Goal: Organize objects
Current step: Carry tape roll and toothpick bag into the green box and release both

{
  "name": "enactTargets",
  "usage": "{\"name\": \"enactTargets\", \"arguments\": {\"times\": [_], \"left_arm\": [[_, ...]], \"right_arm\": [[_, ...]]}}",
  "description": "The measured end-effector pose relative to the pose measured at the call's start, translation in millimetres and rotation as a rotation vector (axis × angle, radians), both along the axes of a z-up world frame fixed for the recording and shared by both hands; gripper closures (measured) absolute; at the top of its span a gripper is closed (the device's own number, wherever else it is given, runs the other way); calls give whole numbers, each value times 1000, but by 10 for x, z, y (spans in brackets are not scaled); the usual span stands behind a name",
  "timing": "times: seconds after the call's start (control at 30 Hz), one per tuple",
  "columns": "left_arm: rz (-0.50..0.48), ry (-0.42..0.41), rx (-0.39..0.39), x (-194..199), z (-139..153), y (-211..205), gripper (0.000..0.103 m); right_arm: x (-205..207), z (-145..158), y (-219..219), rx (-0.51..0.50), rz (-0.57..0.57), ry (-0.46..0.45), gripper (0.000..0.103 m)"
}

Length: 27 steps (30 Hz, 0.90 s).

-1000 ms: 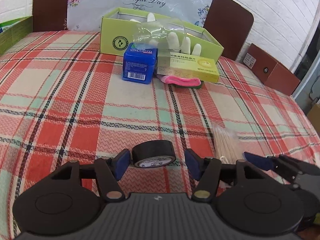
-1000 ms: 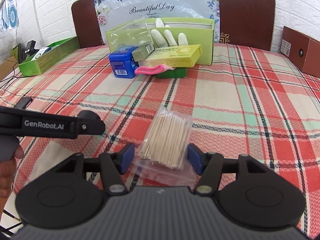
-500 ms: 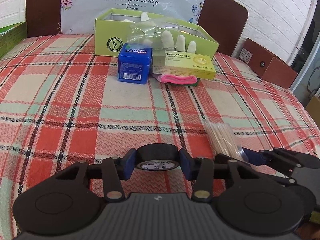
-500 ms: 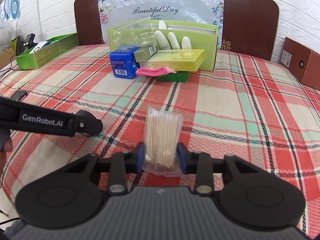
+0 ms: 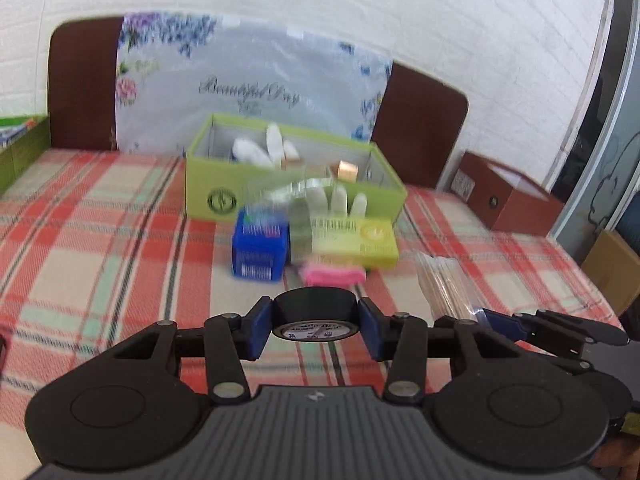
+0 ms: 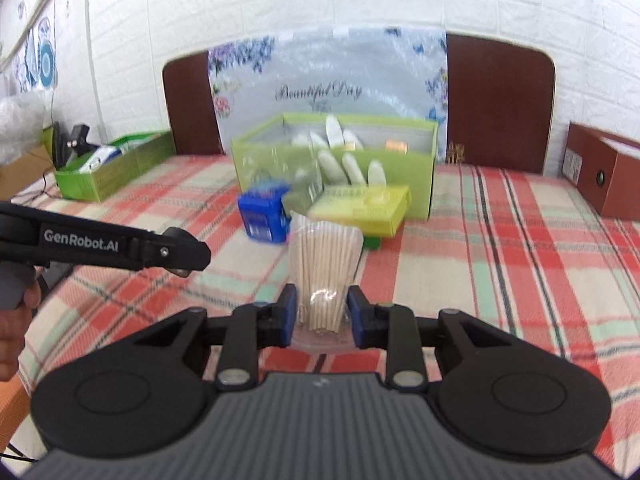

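At left, the left gripper is clamped on a black tape roll, lifted clear of the plaid tablecloth. To its right, the right gripper pinches a clear bag of toothpicks, its jaws having just closed on it. Beyond both, near the far edge, a blue box and a yellow box lie before an open green box holding white gloves.

Small boxes before open box
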<state>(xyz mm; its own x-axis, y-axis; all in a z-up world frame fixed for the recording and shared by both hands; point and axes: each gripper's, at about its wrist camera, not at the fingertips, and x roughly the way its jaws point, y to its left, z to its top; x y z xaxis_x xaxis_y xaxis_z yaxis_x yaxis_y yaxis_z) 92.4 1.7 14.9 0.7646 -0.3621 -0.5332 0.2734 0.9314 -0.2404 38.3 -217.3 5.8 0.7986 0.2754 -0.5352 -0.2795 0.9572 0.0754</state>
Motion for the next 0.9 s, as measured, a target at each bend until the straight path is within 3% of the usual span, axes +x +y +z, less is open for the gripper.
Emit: {"name": "enactTargets", "arguments": {"times": [0.33,0.47,0.7,0.9], "left_arm": [[31,-138,-14,447,610,67,54],[47,-164,33,784,713,-8,54],[53,-131,33,1501,671,-87,54],[65,-75,52,2023,428,-152,54]], "right_arm": [[497,580,-10,19,19,-139,77],[778,731,31,-3,16,-178,77],[1352,796,65,-9,5,-197,76],[1883,621,102,-35,-2,-177,76]]}}
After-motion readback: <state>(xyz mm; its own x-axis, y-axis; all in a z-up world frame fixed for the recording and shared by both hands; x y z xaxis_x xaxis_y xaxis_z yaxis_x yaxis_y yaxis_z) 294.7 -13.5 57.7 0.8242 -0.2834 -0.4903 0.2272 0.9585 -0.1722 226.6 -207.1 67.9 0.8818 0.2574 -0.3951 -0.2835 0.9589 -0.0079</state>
